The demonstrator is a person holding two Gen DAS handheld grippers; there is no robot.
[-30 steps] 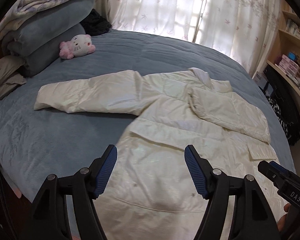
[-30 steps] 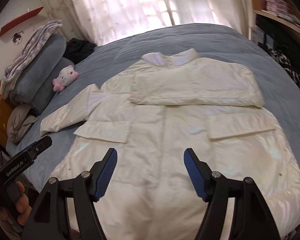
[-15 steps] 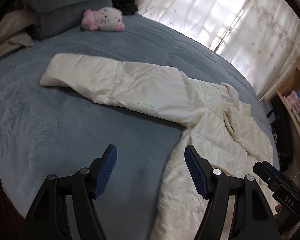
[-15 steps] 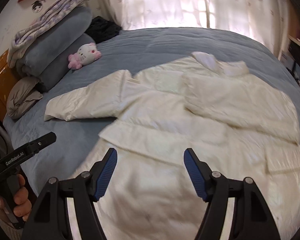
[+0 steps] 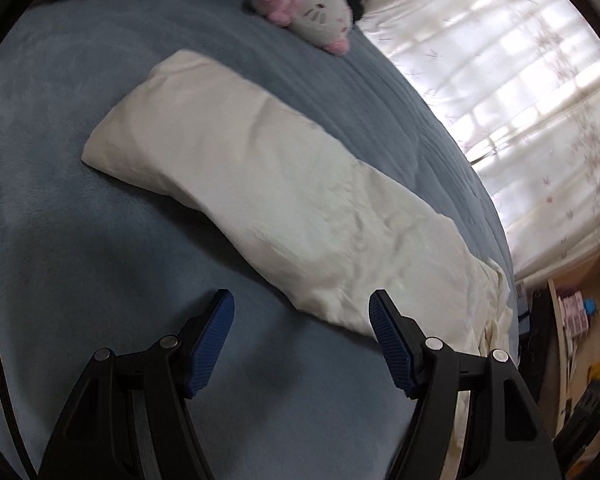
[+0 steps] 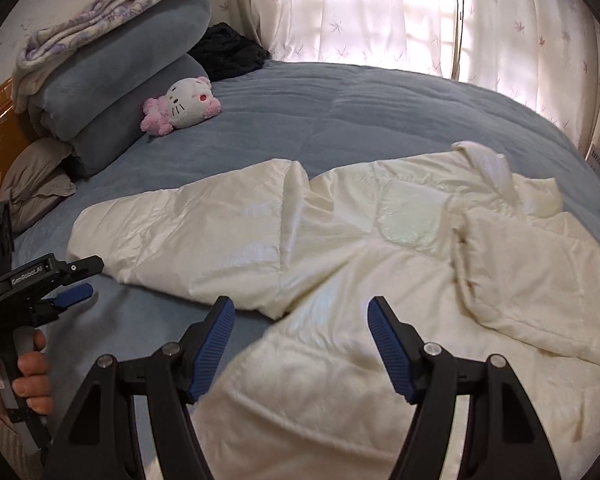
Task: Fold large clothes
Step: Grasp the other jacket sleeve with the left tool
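Observation:
A cream padded jacket (image 6: 380,280) lies front up on the blue bed (image 6: 340,120). One sleeve is folded across its chest; the other sleeve (image 5: 260,184) stretches out to the left over the bedcover. My left gripper (image 5: 302,308) is open and empty, low over the bed beside the lower edge of that outstretched sleeve; it also shows at the left edge of the right wrist view (image 6: 74,294). My right gripper (image 6: 300,316) is open and empty above the jacket's armpit area.
A pink and white plush toy (image 6: 180,106) lies near stacked blue pillows (image 6: 112,80) and folded blankets at the bed's head. Curtains (image 6: 380,12) hang behind the bed. Shelves (image 5: 576,320) stand to the right of the bed.
Both grippers have swung left toward the outstretched sleeve. The left gripper has come down close to it. The jacket has not moved.

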